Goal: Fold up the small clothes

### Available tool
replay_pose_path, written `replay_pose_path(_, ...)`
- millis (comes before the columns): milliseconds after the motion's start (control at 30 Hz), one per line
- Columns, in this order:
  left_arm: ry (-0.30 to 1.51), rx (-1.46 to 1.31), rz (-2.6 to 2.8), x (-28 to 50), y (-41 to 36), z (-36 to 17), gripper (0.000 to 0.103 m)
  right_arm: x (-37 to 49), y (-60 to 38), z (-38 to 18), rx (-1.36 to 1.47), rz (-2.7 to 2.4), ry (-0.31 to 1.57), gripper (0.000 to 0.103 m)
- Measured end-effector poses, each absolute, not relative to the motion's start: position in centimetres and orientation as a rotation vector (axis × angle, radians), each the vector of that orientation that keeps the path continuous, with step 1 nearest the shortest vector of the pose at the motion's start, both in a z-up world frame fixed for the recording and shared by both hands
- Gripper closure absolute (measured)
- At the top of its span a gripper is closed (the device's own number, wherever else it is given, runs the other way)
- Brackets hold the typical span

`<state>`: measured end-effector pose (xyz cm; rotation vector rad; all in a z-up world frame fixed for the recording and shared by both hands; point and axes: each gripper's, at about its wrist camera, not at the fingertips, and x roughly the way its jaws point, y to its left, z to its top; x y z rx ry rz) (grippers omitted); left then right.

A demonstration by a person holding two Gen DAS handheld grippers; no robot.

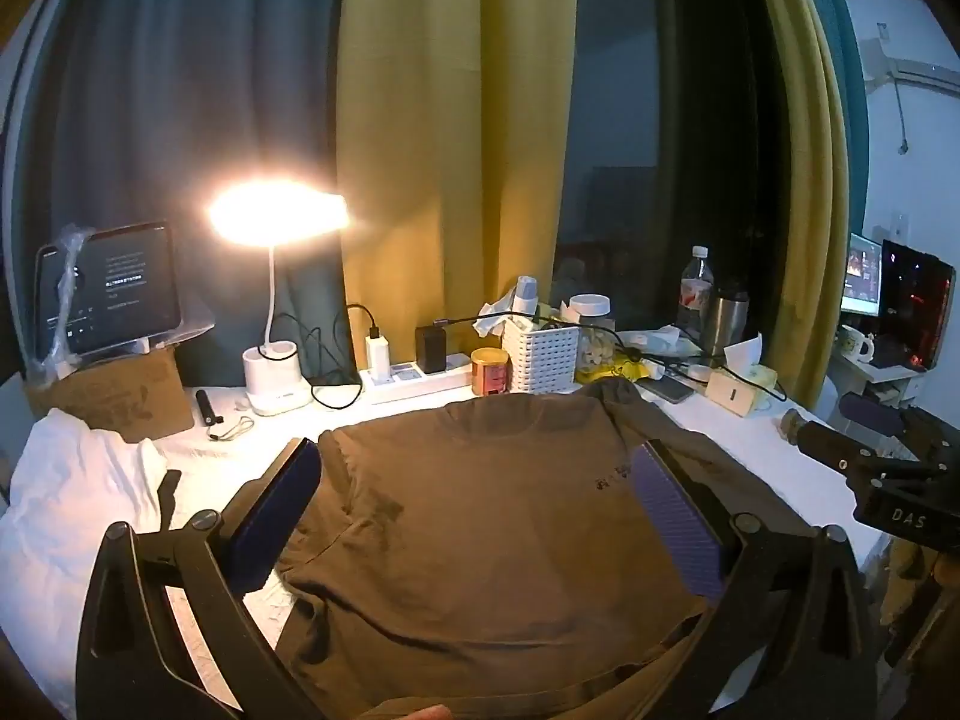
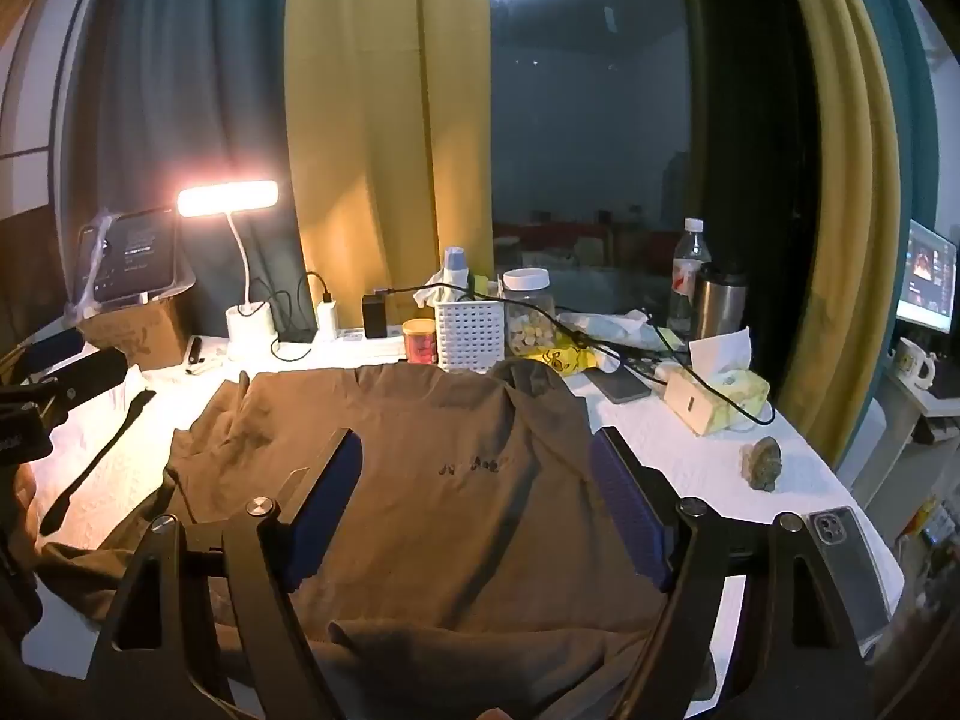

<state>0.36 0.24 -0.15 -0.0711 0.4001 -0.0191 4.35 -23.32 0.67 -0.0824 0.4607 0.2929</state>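
Being soft, limp and light, the brown cotton T-shirt spread beneath both wide-open, empty claws is best pinched at a hem edge.

Both tools hang in the air, tilted a little downward. The black left gripper with blue ribbed pads has its jaws spread wide, nothing pinched between them. The matching black right gripper (seen side-on from the left camera too) is just as wide, pads bare.
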Motion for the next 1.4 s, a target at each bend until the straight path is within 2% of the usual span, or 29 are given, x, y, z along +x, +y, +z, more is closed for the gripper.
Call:
replay_pose_path(67, 0.347, -0.065, -0.006, -0.3, 0.9, 0.1, 0.001, 4.4, -23.3, 0.7, -0.087, 0.292, 0.451, 0.022)
replay_pose_path(1400, 0.337, -0.097, 0.061, -0.2, 1.0, 0.4, 0.001, 5.2, -23.4, 1.2, -0.101, 0.281, 0.449, 0.022)
